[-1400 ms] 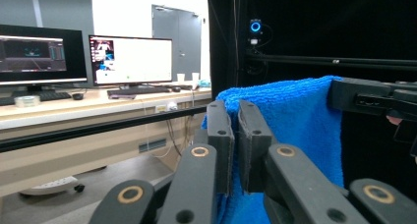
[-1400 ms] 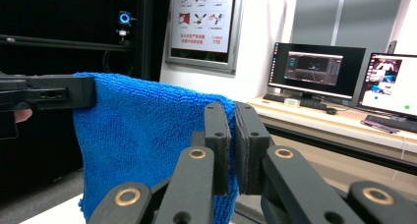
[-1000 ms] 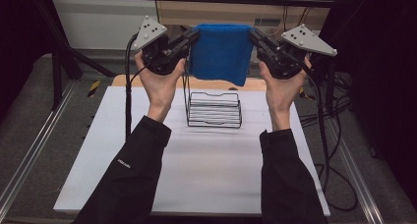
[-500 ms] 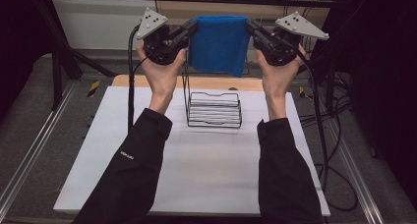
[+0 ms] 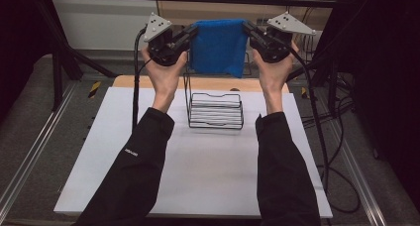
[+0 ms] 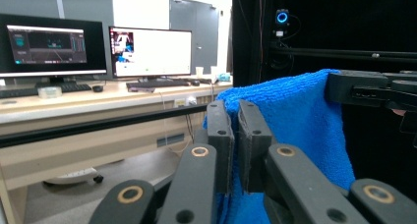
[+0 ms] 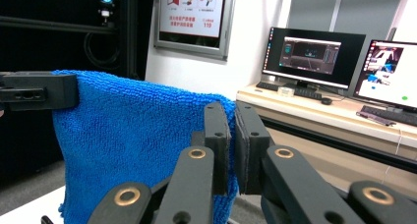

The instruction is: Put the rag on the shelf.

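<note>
Blue towel point(image 5: 219, 46) farther forward, sleeve logo point(image 5: 131, 152) seemingly illegible

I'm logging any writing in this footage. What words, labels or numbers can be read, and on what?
"119": seemingly the number at the bottom of the wall poster; its other red print is too small to read.
Sleeve logo: small white print, too blurred to read.
Monitors: screen contents too small to read.
Blue towel and wire rack: no writing.

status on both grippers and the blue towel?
Left gripper and right gripper both shut on blue towel, top corners, held spread in the air. Black wire rack on white table below. Nothing in the way.
</note>
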The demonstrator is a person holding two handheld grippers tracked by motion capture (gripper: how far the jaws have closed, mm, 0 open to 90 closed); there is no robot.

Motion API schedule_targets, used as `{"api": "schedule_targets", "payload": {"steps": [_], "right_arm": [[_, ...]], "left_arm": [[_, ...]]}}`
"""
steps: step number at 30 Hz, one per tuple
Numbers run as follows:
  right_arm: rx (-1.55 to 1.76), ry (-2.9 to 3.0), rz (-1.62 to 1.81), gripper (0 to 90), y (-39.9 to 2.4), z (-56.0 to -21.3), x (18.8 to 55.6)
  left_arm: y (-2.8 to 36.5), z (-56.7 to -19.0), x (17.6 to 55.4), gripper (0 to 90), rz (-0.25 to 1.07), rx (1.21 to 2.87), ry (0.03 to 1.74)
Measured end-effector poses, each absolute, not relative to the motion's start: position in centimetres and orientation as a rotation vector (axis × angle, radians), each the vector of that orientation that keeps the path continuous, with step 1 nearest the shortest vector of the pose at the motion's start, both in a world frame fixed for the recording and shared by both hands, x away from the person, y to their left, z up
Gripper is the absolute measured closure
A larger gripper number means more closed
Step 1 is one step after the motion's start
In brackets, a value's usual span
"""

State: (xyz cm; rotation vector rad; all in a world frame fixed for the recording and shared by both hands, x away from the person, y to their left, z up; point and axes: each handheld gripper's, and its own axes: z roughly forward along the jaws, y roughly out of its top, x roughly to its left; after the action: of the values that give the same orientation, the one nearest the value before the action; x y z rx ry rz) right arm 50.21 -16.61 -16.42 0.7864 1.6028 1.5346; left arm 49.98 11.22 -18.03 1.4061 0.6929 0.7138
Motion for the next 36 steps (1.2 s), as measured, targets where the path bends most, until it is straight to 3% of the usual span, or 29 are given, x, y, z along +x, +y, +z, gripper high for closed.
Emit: {"api": "schedule_targets", "payload": {"steps": [18, 36], "right_arm": [[0.826, 1.728, 1.478, 85.9, -17.0, -20.3, 50.1], [0.797, 1.779, 1.502, 85.4, -17.1, -20.7, 48.2]], "left_arm": [[11.5, -21.6, 49.9, 85.6, 0.679, 1.503, 0.691], [12.6, -22.6, 48.8, 85.4, 0.627, 1.525, 0.668]]}}
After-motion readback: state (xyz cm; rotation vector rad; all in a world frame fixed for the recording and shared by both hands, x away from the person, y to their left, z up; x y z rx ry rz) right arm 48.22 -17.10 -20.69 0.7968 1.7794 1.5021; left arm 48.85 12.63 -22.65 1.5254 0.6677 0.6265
